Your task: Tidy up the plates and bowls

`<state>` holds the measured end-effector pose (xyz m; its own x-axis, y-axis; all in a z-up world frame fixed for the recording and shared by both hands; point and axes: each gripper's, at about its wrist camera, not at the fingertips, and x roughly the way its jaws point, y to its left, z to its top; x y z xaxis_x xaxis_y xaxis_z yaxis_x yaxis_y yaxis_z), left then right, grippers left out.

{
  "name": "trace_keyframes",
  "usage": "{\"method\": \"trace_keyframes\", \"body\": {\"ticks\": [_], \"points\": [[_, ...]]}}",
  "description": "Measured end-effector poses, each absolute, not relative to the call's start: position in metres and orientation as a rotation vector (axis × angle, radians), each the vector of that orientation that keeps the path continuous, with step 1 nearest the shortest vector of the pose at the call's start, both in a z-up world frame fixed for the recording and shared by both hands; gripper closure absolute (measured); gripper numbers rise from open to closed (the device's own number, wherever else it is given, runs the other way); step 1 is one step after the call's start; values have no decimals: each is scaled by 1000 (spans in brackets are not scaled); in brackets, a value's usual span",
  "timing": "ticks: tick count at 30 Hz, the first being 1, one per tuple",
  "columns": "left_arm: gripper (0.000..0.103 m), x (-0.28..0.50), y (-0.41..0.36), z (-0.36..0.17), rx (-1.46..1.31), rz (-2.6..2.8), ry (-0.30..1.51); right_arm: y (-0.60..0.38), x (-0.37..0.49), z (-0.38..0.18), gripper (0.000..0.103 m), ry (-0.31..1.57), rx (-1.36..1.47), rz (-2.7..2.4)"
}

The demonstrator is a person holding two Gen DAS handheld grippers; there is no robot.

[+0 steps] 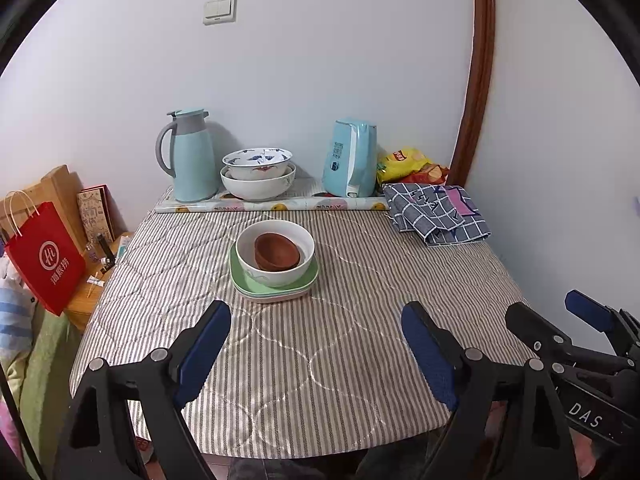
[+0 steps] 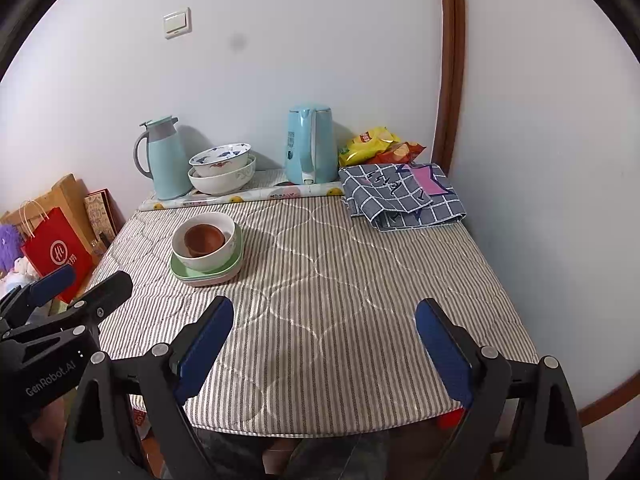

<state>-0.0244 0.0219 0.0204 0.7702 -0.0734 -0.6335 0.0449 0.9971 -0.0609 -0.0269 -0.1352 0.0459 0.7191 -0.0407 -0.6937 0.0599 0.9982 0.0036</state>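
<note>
A stack stands mid-table: green square plates (image 1: 240, 280) (image 2: 178, 272) at the bottom, a white bowl (image 1: 280, 276) (image 2: 212, 260) on them, and brown bowls (image 1: 276, 250) (image 2: 203, 238) inside it. At the back, a blue-patterned bowl (image 1: 256, 162) (image 2: 219, 158) sits in a larger white bowl (image 1: 258, 188) (image 2: 222, 182). My left gripper (image 1: 316, 344) is open and empty above the near table edge, well short of the stack; it also shows in the right wrist view (image 2: 80, 284). My right gripper (image 2: 324, 340) is open and empty to its right; it also shows in the left wrist view (image 1: 556, 312).
A striped quilted cloth (image 1: 340, 340) covers the table. At the back stand a teal thermos jug (image 1: 190, 156), a blue kettle (image 1: 352, 160) and snack bags (image 1: 408, 166). A folded checked cloth (image 1: 436, 212) lies back right. A red paper bag (image 1: 44, 256) stands left of the table.
</note>
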Motion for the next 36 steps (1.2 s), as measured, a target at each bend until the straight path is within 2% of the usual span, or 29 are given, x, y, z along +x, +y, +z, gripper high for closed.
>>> {"method": "trace_keyframes", "body": {"ticks": [36], "points": [[16, -22, 20, 17, -50, -80, 702, -137, -28, 43, 11, 773, 45, -67]]}}
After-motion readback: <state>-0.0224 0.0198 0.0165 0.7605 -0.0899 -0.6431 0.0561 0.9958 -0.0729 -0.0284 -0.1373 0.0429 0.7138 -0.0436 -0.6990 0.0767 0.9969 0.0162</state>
